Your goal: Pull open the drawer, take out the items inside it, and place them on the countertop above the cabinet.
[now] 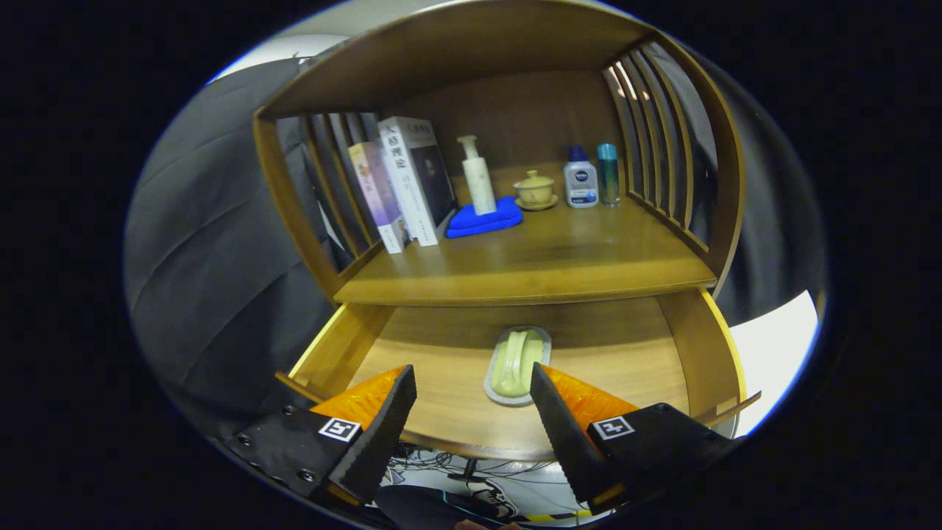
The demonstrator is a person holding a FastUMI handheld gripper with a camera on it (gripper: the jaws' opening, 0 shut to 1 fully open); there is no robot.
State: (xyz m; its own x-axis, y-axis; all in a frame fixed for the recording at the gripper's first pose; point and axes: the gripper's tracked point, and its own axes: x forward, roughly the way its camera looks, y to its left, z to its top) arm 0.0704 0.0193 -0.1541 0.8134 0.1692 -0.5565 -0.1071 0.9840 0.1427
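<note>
Below the countertop (544, 258) of the wooden cabinet (471, 44) the drawer (706, 346) stands pulled well out, its wooden floor bare but for one thing. That cabinet is the biggest thing in sight — a curved top, slatted sides and a solid back wall around the countertop, with dark cloth hanging behind it.

Taking the countertop as the landmark: at its left end two books (412, 180) lean against the slats, the taller one on the inside. Just right of them, toward the back, lies a folded blue cloth (482, 219), and a white pump bottle (477, 177) stands upright on it. Further right along the back sit a small lidded cup on a saucer (535, 190), then a white bottle with a blue cap (580, 180), then a slim teal bottle (608, 173) close to the right slats.

Under the countertop's front edge, near the middle of the drawer floor, lies a pale green item in a grey oval tray (519, 366) — it is lengthwise to the drawer's travel.

Nearest of all, the gripper (471, 383) hangs over the drawer's front edge with its fingers spread wide and nothing between them. The tray lies just ahead, beside the tip of the right finger (548, 397), which overlaps its near corner; whether they touch I cannot tell.
</note>
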